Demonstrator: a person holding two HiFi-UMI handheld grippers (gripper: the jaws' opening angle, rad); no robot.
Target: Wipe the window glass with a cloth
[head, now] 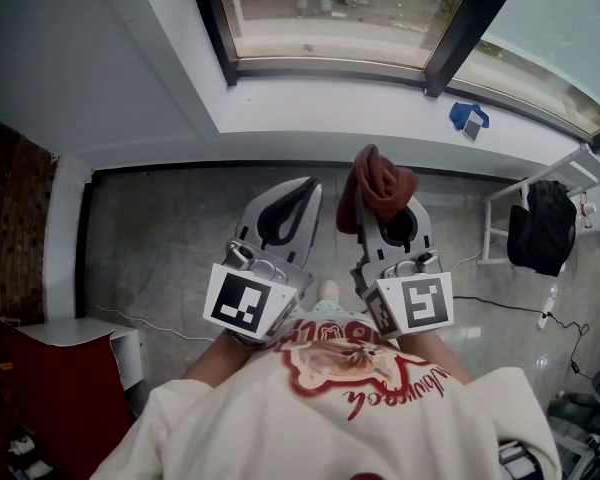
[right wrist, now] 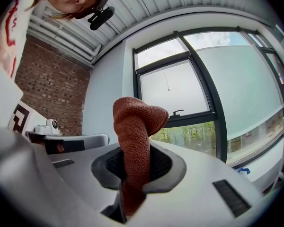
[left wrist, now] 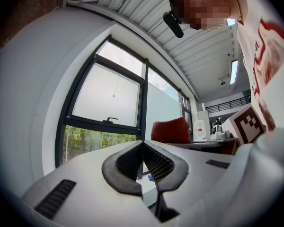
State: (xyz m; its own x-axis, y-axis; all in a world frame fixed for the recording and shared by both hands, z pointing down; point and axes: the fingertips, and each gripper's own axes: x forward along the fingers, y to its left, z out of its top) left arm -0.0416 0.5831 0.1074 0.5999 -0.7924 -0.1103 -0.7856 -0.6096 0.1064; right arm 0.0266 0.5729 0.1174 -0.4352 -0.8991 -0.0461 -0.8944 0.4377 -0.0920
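Distance was the governing relation in the head view: the right gripper (head: 384, 211) was held clamped on a rust-red woven cloth (head: 377, 180), whose bunched end stood out past the jaw tips toward the dark-framed window glass (head: 330, 8), and that glass lay well ahead, beyond a broad white sill (head: 310, 118). The left gripper (head: 308, 190) was held just beside the right one, no nearer the pane. In the left gripper view, the left gripper (left wrist: 143, 146) was shown with its ribbed pads pressed together and nothing between them; the cloth (left wrist: 170, 130) was seen just to its right, and the window glass (left wrist: 109, 98) ahead and to the left, apart from both. In the right gripper view, the cloth (right wrist: 135, 126) was seen pinched between the pads of the right gripper (right wrist: 134, 167), its long axis running out along the jaws and its folded top curling to the right, with the window glass (right wrist: 173, 91) behind it and rightward, not touched. A forward and upward reach by the right gripper was judged necessary before any wiping could begin.
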